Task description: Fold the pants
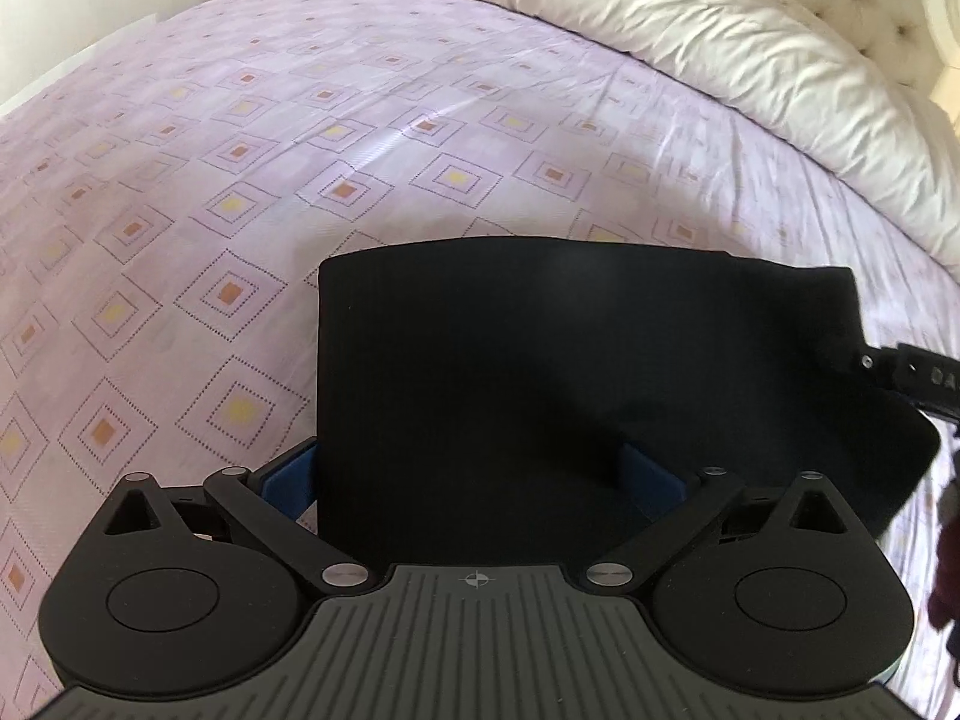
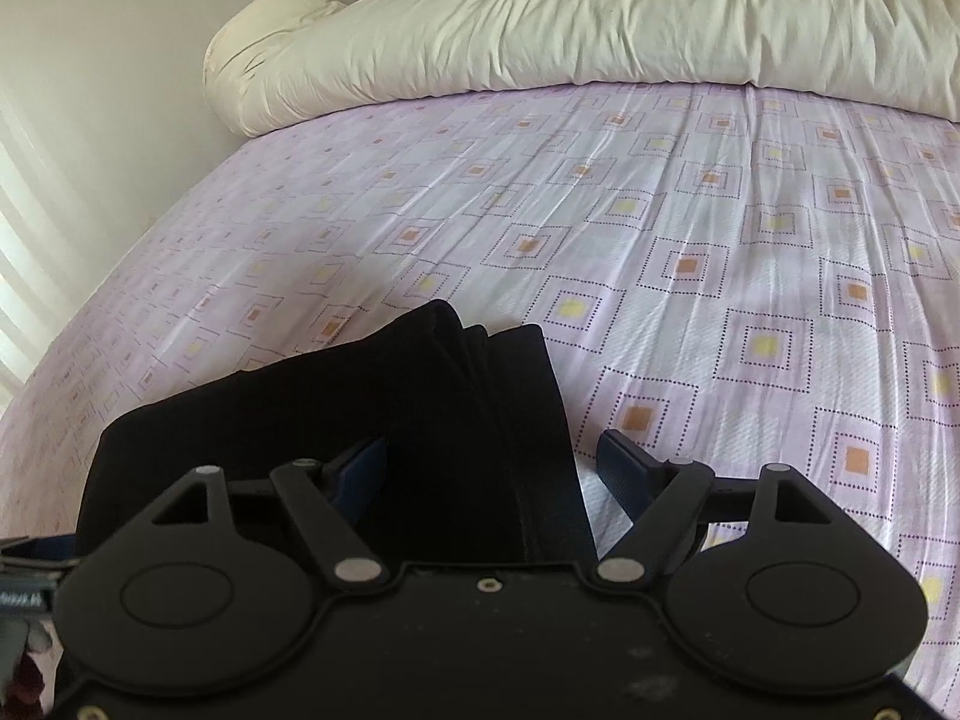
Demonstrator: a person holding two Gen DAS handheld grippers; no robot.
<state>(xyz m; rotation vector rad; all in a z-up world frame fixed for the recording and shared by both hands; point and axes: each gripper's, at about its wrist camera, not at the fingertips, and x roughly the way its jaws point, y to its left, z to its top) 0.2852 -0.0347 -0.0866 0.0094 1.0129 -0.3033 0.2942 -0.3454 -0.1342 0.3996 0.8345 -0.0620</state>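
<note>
Black pants point(image 1: 540, 360) lie folded into a flat rectangle on the lilac patterned bed sheet point(image 1: 180, 180). My left gripper point(image 1: 468, 477) is open, its blue pads wide apart. The near end of the fold lies between them, and the cloth partly hides the right pad. In the right wrist view the pants point(image 2: 360, 396) show a stack of folded edges. My right gripper point(image 2: 492, 462) is open, astride the pants' right edge; its right finger is over bare sheet point(image 2: 720, 240) and touches nothing. A finger of the right gripper point(image 1: 900, 372) reaches the pants' right corner.
A rumpled white duvet point(image 1: 660, 18) point(image 2: 600, 18) is heaped across the far side of the bed. A tufted headboard point(image 1: 870, 0) rises behind it. A cream pillow point(image 2: 282, 0) leans on the wall point(image 2: 90, 60) at the bed's left side.
</note>
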